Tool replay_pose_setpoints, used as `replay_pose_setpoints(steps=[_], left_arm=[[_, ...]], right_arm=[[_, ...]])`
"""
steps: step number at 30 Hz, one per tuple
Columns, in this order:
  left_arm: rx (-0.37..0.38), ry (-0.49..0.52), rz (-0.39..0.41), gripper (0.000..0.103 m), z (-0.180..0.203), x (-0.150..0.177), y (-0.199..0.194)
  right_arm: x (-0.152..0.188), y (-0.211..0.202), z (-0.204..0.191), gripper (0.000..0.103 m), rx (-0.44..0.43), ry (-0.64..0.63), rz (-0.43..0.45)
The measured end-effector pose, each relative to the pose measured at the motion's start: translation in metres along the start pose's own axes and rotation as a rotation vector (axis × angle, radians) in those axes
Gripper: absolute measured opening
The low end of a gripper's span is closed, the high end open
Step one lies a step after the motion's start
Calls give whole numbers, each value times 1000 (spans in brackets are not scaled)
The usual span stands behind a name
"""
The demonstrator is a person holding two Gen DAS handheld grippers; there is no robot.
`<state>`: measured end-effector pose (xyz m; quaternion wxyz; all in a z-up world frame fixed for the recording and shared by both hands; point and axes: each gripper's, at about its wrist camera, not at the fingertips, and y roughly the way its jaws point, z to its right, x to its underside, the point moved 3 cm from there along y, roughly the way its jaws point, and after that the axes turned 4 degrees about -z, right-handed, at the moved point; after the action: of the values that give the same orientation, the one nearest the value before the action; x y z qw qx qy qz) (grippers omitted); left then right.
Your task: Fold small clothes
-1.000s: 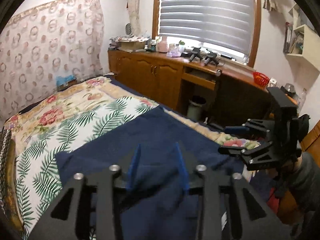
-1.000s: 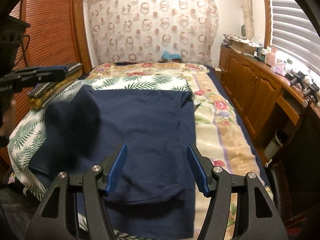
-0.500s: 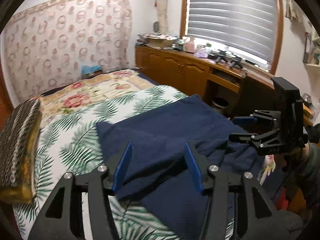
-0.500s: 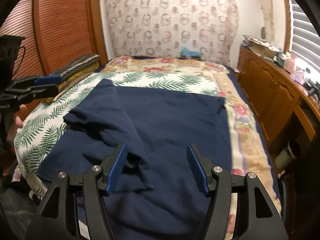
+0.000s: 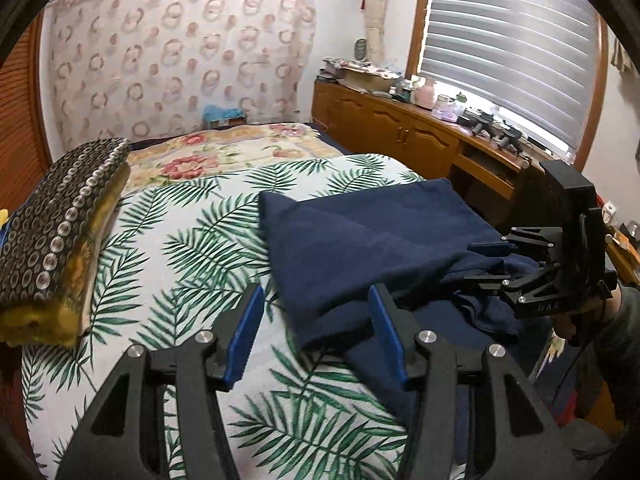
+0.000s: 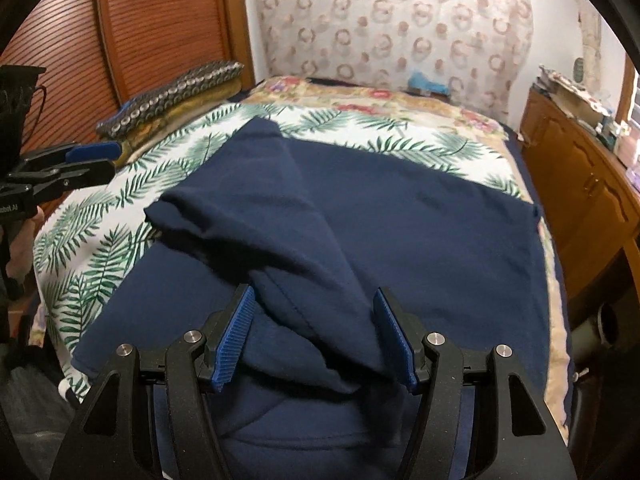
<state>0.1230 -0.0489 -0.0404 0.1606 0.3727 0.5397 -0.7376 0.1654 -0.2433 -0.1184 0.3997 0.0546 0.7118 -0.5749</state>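
Note:
A navy blue garment (image 6: 400, 216) lies spread on the bed, with its left part folded over the middle in a rumpled flap (image 6: 260, 208). It also shows in the left wrist view (image 5: 360, 240). My left gripper (image 5: 314, 332) is open and empty, above the garment's left edge and the fern-print sheet. My right gripper (image 6: 314, 336) is open, low over the near end of the folded flap, with cloth between its blue pads (image 6: 232, 336) but not clamped. Each gripper shows in the other's view, the right one (image 5: 492, 264) and the left one (image 6: 96, 160).
The bed has a fern-print sheet (image 5: 180, 248) and a floral cover (image 5: 224, 152). A patterned folded blanket (image 5: 52, 240) lies at the bed's left side. A wooden cabinet (image 5: 400, 136) with clutter runs along the right under the window. A slatted wooden door (image 6: 140, 28) stands at left.
My left gripper opened, let go of the navy cloth and drew back to the left. The folded flap settled on the garment. My right gripper moved down and forward over the flap.

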Motion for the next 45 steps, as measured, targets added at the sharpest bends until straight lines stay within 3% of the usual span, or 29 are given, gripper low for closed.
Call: replay_pose_setpoints(steps=[12, 14, 16, 18, 21, 28, 34, 39, 42, 45], left_arm=[[-1, -28, 4, 53, -15, 8, -1], [-1, -33, 6, 53, -16, 9, -1], [0, -41, 6, 53, -19, 10, -1], [0, -48, 4, 53, -20, 11, 0], [0, -49, 2, 53, -21, 12, 0], [3, -46, 8, 53, -20, 13, -1], [9, -40, 14, 53, -15, 11, -2], [20, -32, 12, 53, -9, 11, -1], [20, -26, 9, 53, -6, 11, 0], [19, -26, 9, 53, -5, 10, 0]], right_arm=[[1, 23, 4, 63, 19, -10, -73], [0, 24, 4, 50, 17, -7, -67], [-1, 23, 4, 30, 16, -10, -59], [-2, 20, 3, 16, 10, -15, -47], [-5, 6, -3, 8, 2, -25, 5], [-17, -50, -12, 7, -20, -24, 147], [-20, -88, -2, 7, 25, -13, 185], [2, -85, 30, 8, 73, 42, 93], [23, -68, 46, 16, 141, 73, 18], [34, -66, 46, 26, 165, 56, 5]])
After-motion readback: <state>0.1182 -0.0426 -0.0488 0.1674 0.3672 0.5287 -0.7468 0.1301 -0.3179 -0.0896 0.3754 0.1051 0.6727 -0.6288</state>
